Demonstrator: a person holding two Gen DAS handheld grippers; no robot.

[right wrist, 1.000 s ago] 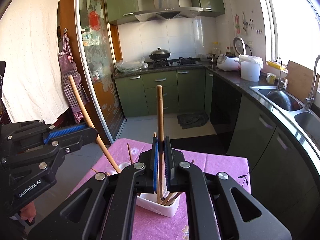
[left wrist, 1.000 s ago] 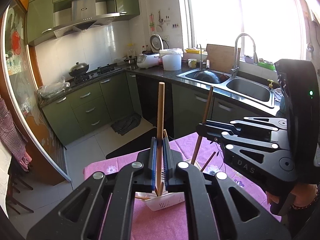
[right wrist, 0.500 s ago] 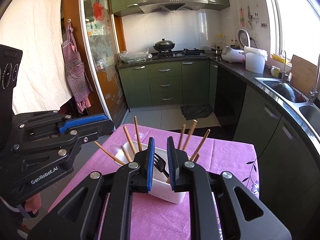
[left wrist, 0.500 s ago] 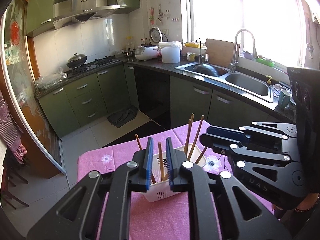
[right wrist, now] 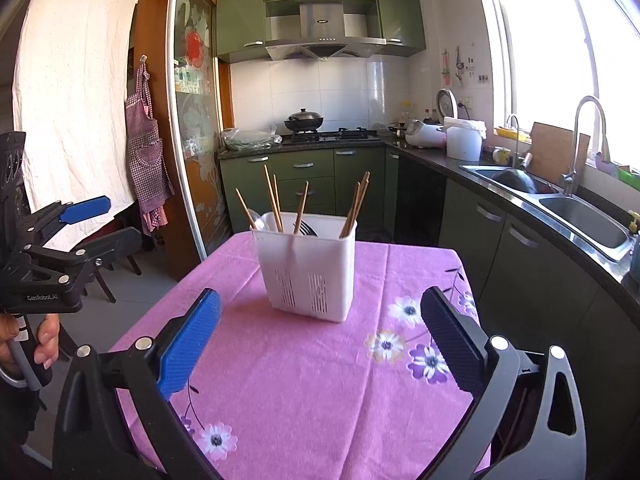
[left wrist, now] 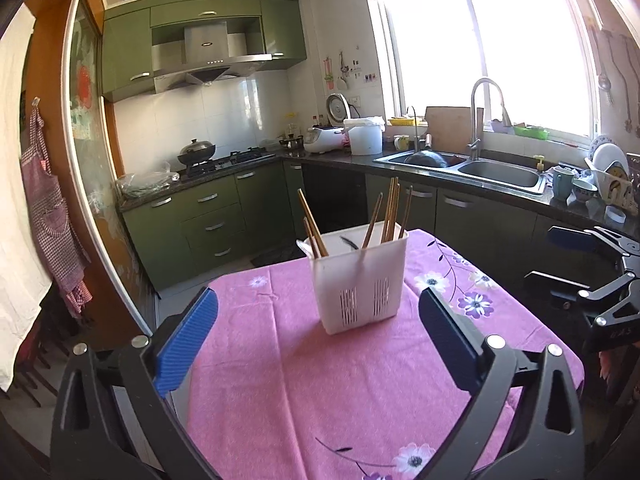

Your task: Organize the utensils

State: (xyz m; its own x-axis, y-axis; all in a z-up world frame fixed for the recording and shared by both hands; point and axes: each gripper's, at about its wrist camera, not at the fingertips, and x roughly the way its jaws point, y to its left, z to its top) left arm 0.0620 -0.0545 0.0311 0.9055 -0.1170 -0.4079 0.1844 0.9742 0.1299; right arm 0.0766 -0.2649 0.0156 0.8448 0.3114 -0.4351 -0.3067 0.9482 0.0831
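Pretty clearly a home kitchen: green cabinets [right wrist: 320,176] along the back, range hood [right wrist: 324,40] top centre over a stove with a wok [right wrist: 304,122], double sink [left wrist: 472,166] under the window at right, apron [right wrist: 146,148] hanging left.

Utensil holder [left wrist: 360,280] stands mid-frame on the table [left wrist: 320,392]; chopsticks [left wrist: 390,210] upright in it; sink [left wrist: 496,172] behind, upper right.
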